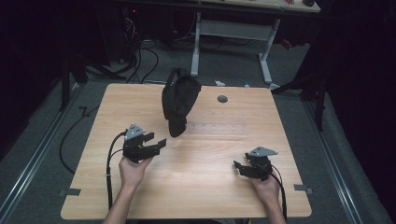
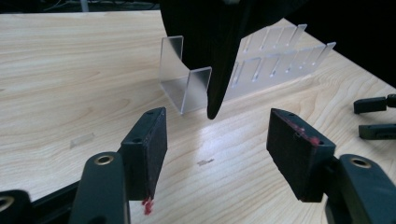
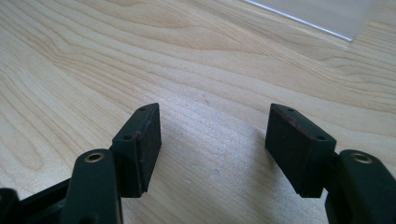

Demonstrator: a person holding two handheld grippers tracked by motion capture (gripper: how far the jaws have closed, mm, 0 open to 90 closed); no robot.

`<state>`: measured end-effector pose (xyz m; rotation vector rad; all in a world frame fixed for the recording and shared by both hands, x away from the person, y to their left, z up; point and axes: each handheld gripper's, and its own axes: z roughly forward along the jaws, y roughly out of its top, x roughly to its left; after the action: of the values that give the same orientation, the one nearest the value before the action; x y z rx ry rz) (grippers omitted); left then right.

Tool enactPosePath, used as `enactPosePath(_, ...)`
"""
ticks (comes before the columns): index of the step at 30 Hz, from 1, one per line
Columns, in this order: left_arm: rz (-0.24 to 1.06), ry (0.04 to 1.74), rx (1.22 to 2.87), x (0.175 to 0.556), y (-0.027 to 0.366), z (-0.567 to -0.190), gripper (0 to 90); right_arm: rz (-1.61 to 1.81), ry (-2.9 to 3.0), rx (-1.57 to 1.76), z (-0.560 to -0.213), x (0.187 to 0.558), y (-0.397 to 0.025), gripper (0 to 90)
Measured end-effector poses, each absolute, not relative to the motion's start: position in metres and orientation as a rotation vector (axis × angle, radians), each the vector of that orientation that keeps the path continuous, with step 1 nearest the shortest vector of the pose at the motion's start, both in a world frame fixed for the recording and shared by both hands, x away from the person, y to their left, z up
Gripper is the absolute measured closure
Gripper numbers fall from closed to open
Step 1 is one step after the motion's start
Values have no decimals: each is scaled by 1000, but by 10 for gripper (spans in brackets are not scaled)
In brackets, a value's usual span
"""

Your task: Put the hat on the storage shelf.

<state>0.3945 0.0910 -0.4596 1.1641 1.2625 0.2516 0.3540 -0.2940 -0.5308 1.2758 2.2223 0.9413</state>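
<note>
High view puts our 2 hands at the near edge of the wooden table (image 1: 140, 205), each holding a gripper. Our left gripper (image 1: 156, 140) has its jaws spread wide and empty, aimed at the black cloth item (image 1: 178, 100), which stands draped over a clear acrylic rack (image 2: 187, 84) just beyond it. Our right gripper (image 1: 237, 167) is equally wide open, holding nothing, low over bare wood and well apart from the cloth. We judge this as the approach: nothing is grasped yet. Next we would need to ease the left jaws around the cloth's hanging tip and close without knocking the rack. Farther off sits a small grey disc (image 1: 222, 99); beyond the table, cables, grey floor and a white desk frame (image 1: 233, 42) in a dark room.
</note>
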Motion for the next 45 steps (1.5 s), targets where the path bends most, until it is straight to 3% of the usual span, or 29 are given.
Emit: enactPosePath(45, 259, 1341, 1257, 363, 91, -503, 357, 941, 2221, 1279, -531, 354, -294, 362)
